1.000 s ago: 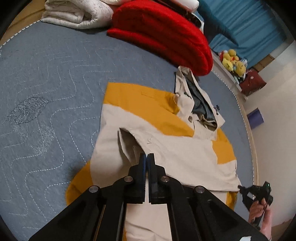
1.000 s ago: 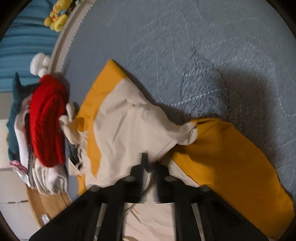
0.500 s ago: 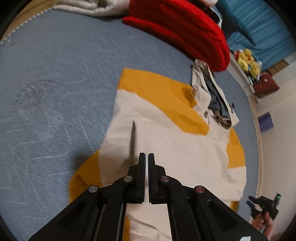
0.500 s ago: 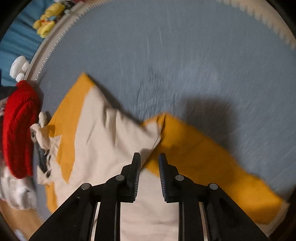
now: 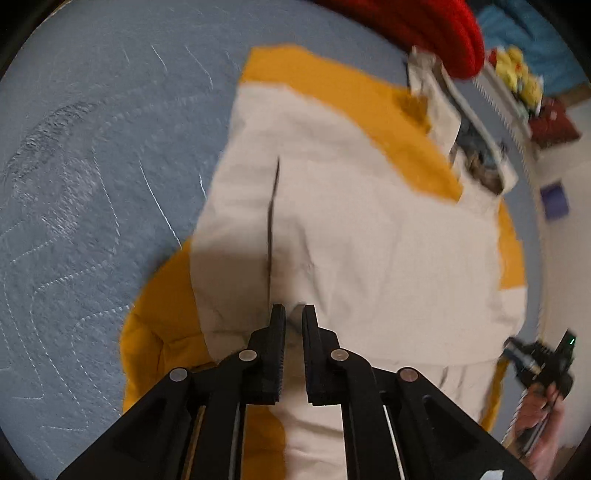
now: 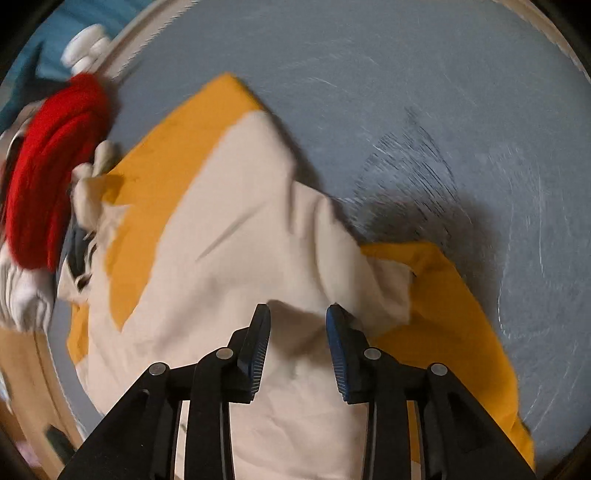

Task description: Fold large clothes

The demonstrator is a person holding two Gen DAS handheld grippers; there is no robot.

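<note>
A large cream and mustard-yellow jacket (image 5: 351,206) lies spread on a blue quilted bed; it also fills the right wrist view (image 6: 229,258). My left gripper (image 5: 293,314) hangs just above the cream fabric with its jaws a narrow gap apart and nothing between them. My right gripper (image 6: 297,312) is open wide above the cream fabric beside a yellow sleeve (image 6: 450,314), holding nothing. The right gripper and the hand holding it show at the lower right of the left wrist view (image 5: 543,358).
A red knitted garment (image 5: 424,26) lies beyond the jacket's collar, and shows at the left in the right wrist view (image 6: 48,166). The blue quilt (image 5: 74,166) extends left. Plush toys (image 5: 521,77) sit past the bed edge. White folded bedding (image 6: 26,295) lies at the left.
Both grippers let go of the jacket: the left jaws parted slightly and the right opened wider. The lifted fold now lies flat. Both views have shifted over the garment.
</note>
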